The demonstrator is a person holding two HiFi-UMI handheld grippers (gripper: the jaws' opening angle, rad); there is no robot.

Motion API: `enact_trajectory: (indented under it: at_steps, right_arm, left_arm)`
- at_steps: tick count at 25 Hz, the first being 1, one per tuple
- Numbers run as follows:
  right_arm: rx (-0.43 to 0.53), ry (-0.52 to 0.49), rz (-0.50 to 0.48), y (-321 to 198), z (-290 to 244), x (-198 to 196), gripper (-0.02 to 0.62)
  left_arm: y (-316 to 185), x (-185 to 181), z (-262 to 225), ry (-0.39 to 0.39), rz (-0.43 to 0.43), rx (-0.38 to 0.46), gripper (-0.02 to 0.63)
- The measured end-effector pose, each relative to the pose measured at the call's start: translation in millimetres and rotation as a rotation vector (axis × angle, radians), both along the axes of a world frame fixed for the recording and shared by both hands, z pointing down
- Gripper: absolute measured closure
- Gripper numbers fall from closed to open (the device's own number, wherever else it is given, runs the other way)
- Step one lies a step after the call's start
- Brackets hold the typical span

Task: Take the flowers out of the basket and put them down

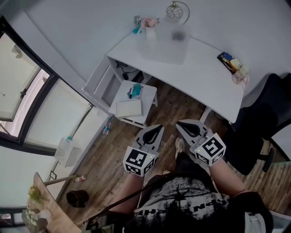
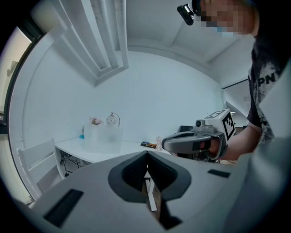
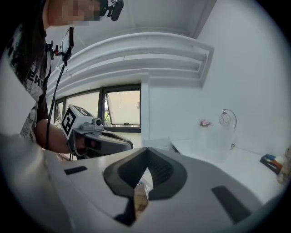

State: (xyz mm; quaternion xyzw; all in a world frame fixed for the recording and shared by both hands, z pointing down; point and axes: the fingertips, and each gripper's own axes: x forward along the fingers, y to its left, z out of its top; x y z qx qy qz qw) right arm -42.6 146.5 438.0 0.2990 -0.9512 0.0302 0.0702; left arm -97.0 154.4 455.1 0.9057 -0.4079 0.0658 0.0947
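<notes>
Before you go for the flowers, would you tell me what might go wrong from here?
The small table stands between you and the desk; you might bump it. The left gripper and right gripper are shut, so they could shove the flowers instead of gripping. The round ornament beside them might be knocked.

White desk: frosted basket near back edge, pink flowers at its far-left corner, small clutter at right end.

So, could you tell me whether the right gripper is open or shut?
Shut. In its own view the right gripper has its fingers touching at the tips, nothing between them.
</notes>
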Motion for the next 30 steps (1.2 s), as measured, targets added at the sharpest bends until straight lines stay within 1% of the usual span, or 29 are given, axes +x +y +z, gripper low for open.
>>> enact_trajectory:
  at_steps: [7,20,27,30]
  right_arm:
    - [-0.008,-0.006,-0.059,-65,2,-1,0.580]
    - [0.006,-0.029,-0.137,-206,-12,24,0.580]
    - [-0.001,-0.038,-0.174,-259,-7,39,0.580]
    - [0.011,-0.035,-0.186,-278,-11,42,0.580]
  left_arm:
    - [-64,1,0,-0.007,-0.053,-0.003,0.594]
    - [-198,22,-13,-0.029,-0.139,0.002,0.594]
    - [-252,36,-13,-0.030,-0.176,0.010,0.594]
    - [-269,36,-14,-0.035,-0.197,0.017,0.594]
